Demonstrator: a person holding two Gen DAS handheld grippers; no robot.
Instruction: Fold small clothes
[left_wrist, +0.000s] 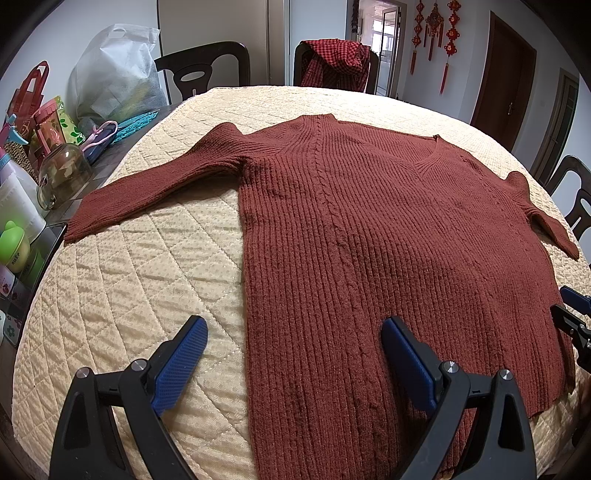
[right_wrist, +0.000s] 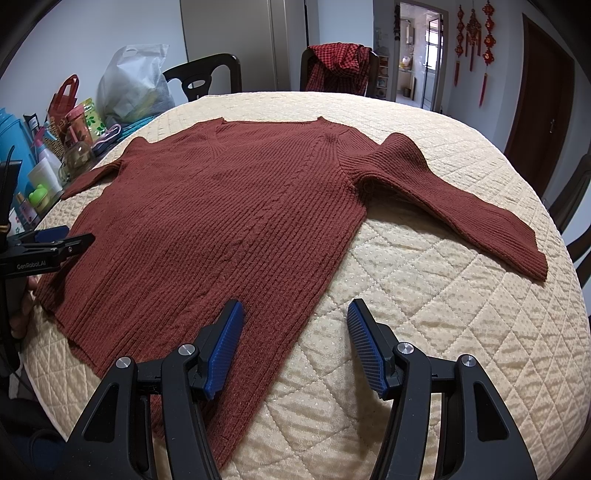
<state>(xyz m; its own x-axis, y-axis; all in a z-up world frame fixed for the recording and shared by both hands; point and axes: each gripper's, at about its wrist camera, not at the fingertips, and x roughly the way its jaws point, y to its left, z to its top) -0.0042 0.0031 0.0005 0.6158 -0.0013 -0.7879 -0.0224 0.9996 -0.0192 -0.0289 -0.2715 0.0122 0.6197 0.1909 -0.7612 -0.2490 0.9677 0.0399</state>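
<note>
— Where's the jumper lying?

— The rust-red ribbed sweater (left_wrist: 369, 229) is spread flat on the worktop's quilted cream cover (left_wrist: 140, 295), V-neck at the far side, both sleeves stretched outward. Its hem comes right up to the fingers.

— And the left gripper (left_wrist: 293, 362)?

— Wide open, holding nothing. Its right finger sits over the knit near the hem, its left finger (left_wrist: 181, 365) over bare quilt, so the sweater's side edge runs between them. I can't tell whether either pad touches the cloth.

— The right gripper (right_wrist: 295, 347)?

— Also spread apart and empty. Mirror picture: its left finger (right_wrist: 225, 347) is above the sweater's hem corner, its right finger over the cover, with the sweater's other side edge running between them. The long sleeve (right_wrist: 454, 210) lies ahead and to the right of those fingers.

— Anything beyond?

— A checked red garment (right_wrist: 338, 66) draped on the far chair, and a white bag (left_wrist: 118, 74) with bottles and jars crowding the left edge.
</note>
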